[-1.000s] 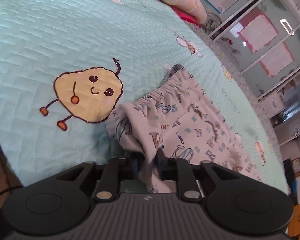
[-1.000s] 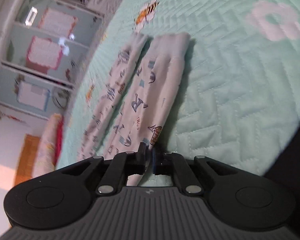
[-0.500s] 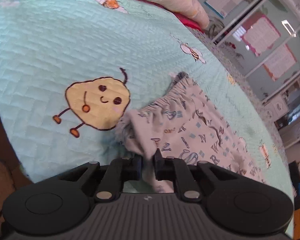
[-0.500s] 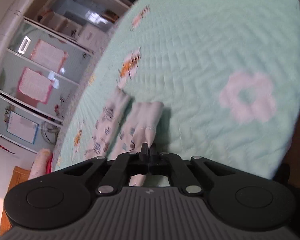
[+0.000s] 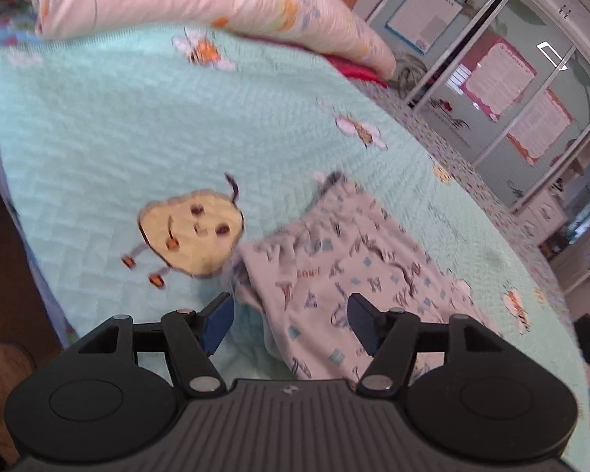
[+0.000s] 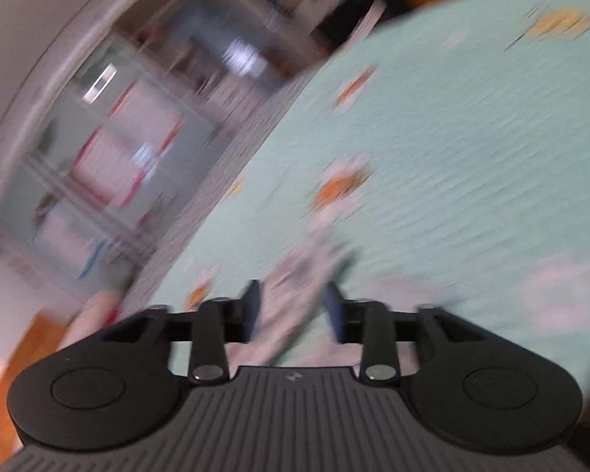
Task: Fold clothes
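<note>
A pair of pale, letter-printed trousers lies on the mint quilted bedspread, waistband end beside a yellow cartoon figure. My left gripper hovers over the near edge of the waist; its jaws are opening, the cloth lies below and between them, and neither pad presses on it. In the blurred right wrist view the trousers' leg end lies on the bedspread under my right gripper. Its jaws are opening too, with the cloth loose between them.
A pink patterned pillow lies at the head of the bed. Glass cabinet doors with pinned papers stand beyond the far side. The bed's near edge drops to a dark floor at the left.
Both grippers, shut on the trousers before, have let the cloth go and spread their jaws. Both have lifted and drawn back; the trousers lie flat on the bedspread.
</note>
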{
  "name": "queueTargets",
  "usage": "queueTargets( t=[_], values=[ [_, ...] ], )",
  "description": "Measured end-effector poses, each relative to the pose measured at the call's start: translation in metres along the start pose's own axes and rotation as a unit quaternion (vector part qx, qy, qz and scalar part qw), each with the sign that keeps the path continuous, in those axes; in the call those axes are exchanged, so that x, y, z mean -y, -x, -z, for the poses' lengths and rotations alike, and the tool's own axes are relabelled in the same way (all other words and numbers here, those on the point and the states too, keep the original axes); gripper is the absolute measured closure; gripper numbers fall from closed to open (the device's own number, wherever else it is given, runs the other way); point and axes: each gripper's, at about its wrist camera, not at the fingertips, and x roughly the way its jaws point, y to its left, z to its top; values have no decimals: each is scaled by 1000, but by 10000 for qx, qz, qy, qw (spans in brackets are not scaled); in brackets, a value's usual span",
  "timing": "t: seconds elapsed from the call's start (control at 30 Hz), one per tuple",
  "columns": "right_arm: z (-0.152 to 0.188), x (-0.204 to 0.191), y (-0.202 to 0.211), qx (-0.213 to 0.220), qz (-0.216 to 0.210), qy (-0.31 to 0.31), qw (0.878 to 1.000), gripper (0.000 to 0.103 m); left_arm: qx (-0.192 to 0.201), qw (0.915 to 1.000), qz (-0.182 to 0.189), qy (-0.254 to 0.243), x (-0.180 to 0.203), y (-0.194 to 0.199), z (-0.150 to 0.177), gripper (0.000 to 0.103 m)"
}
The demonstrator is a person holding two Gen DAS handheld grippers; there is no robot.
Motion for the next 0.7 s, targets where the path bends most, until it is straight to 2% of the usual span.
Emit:
queueTargets(
  t=[0.13, 0.23, 0.27, 0.3, 0.33, 0.37, 0.53, 0.63, 0.67, 0.7],
  values=[
    [-1, 4, -70, -559, 81, -560, 9968, 59, 295, 9992, -102, -263, 13, 17, -6, 36],
    [3, 12, -108, -773, 268, -997, 9916, 59, 230, 9992, -144, -301, 14, 20, -8, 35],
    [4, 15, -115, -768, 355, -1093, 9904, 65, 191, 9992, -205, -297, 14, 19, -7, 35],
    [4, 18, -118, -729, 429, -1126, 9900, 83, 163, 9991, -254, -289, 13, 18, -7, 35],
    [3, 19, -118, -706, 500, -1102, 9901, 96, 146, 9992, -259, -275, 13, 18, -6, 35],
    [2, 21, -114, -664, 543, -1057, 9907, 101, 129, 9992, -264, -262, 12, 17, -5, 35],
    [14, 23, -76, -575, 359, -736, 9950, 100, 81, 9993, -156, -325, 21, 12, 1, 35],
    [22, 16, -61, -426, 526, -448, 9967, 86, -13, 9989, 38, -459, 34, 8, 7, 35],
    [23, 13, -58, -350, 599, -449, 9966, 71, -44, 9987, 99, -503, 39, 7, 9, 35],
    [23, 9, -55, -269, 611, -466, 9967, 68, -55, 9985, 155, -529, 41, 8, 11, 35]
  ],
)
